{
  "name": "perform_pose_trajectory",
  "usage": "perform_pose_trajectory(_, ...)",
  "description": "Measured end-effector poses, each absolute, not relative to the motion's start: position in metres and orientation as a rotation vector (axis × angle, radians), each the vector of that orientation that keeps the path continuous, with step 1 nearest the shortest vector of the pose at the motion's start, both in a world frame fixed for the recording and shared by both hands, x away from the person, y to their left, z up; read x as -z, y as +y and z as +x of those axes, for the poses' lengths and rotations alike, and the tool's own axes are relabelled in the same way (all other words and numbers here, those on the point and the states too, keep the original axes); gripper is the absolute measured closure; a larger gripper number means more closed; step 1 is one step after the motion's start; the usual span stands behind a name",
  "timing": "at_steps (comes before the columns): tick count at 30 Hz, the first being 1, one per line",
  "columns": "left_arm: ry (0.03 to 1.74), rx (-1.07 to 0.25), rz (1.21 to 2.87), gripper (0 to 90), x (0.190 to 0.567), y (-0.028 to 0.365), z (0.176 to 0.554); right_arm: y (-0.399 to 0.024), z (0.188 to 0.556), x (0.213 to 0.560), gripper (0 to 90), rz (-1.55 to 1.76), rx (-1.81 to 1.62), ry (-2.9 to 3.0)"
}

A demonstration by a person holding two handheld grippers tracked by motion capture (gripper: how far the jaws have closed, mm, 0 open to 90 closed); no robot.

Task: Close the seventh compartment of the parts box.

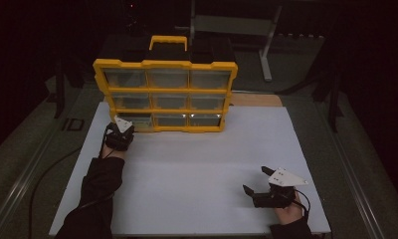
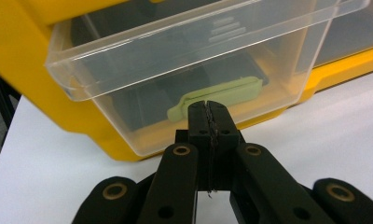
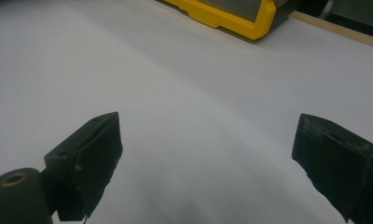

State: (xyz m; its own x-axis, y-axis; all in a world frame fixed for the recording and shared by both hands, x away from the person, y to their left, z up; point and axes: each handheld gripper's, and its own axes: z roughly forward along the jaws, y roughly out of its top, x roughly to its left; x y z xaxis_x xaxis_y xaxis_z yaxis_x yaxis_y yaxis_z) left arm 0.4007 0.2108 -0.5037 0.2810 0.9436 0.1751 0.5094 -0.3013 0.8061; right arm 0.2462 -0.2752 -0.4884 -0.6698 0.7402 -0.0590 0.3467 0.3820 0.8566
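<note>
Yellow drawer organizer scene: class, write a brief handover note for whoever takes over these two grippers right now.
Left gripper: jaws shut with nothing between them, tips at the front of the clear drawer, the bottom-left one of the yellow organizer.
Right gripper: jaws open and holding nothing, hovering low over the white board, well away from the organizer.
Things: the drawer sticks out a little from its slot; a pale green piece lies inside it.
Done: drawer partly out.
Left: probably pull or push the drawer fully; which one cannot be told from here.
</note>
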Motion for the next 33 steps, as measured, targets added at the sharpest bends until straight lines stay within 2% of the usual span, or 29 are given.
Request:
perform_pose_trajectory(21, 1.320, -0.907, 1.920, 90.0, 0.500, 0.211, 0.423, -0.276, 0.247, 0.489, 8.4, 0.942, -1.213, 2.216)
perform_pose_trajectory(33, 1.331, -0.890, 1.915, 89.7, 0.500, 0.212, 0.423, -0.276, 0.247, 0.490, 8.3, 0.943, -1.213, 2.221)
